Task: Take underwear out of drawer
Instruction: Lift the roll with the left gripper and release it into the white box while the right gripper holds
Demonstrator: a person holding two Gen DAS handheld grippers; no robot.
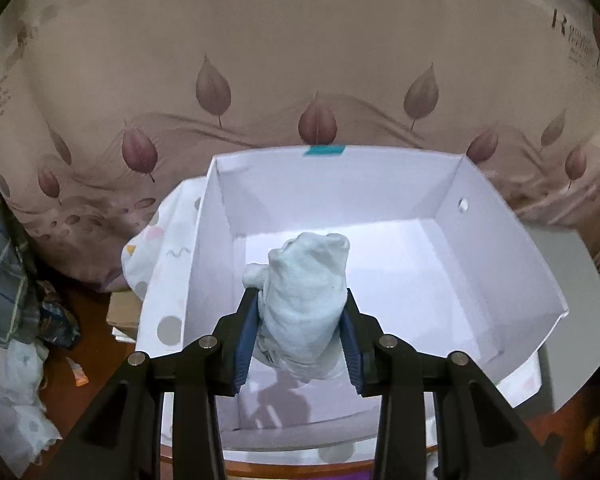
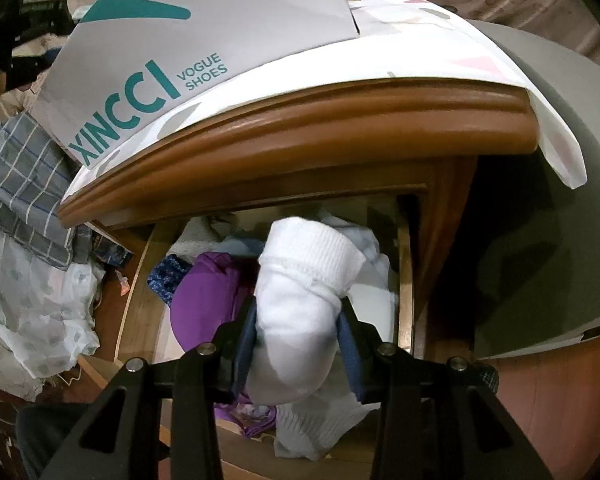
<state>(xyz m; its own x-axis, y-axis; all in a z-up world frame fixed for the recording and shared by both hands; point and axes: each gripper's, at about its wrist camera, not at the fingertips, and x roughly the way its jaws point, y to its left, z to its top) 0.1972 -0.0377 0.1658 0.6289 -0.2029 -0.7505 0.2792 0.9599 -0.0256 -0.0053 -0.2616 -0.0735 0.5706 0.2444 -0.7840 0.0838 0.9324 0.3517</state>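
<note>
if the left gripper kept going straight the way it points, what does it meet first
Probably the white floor of the shoe box; the left gripper, shut on a pale rolled garment, points down into it. Depth is unclear.

A rolled white sock (image 2: 300,312) is clamped between the blue pads of the right gripper (image 2: 298,344) above an open wooden drawer (image 2: 406,264), in which a purple garment (image 2: 208,304) is seen.

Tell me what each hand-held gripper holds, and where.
Left hand-held gripper: pale blue cloth, pinched around its middle. Right hand-held gripper: white sock, mid-body.
</note>
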